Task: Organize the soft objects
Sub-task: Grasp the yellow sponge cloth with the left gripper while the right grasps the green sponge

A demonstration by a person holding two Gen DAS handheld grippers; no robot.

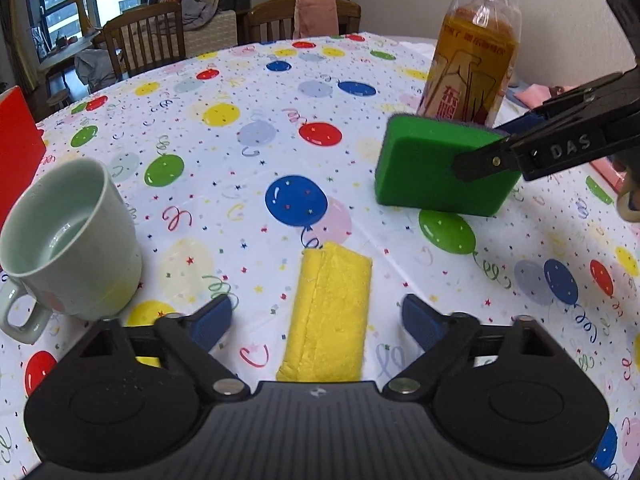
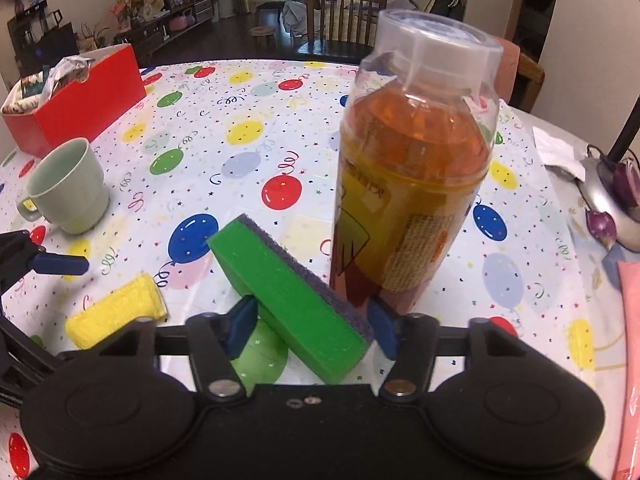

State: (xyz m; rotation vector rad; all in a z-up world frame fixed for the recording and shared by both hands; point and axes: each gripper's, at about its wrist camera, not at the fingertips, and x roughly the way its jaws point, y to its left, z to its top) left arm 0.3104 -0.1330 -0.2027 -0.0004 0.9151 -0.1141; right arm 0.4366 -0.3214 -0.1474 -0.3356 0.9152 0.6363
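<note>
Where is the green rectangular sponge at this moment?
In the right wrist view the green rectangular sponge lies on the balloon-print tablecloth, between the fingers of the right hand-held gripper, just left of the clear plastic tea bottle.

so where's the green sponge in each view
Left wrist: green sponge at right of centre, in front of the tea bottle, with the right gripper reaching in from the right.
Right wrist: green sponge at lower centre, between the fingers, left of the bottle.
Shared landmark: the pale green mug, at left in both.

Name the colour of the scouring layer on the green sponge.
Dark grey-purple scouring layer, clearest in the right wrist view.
</note>
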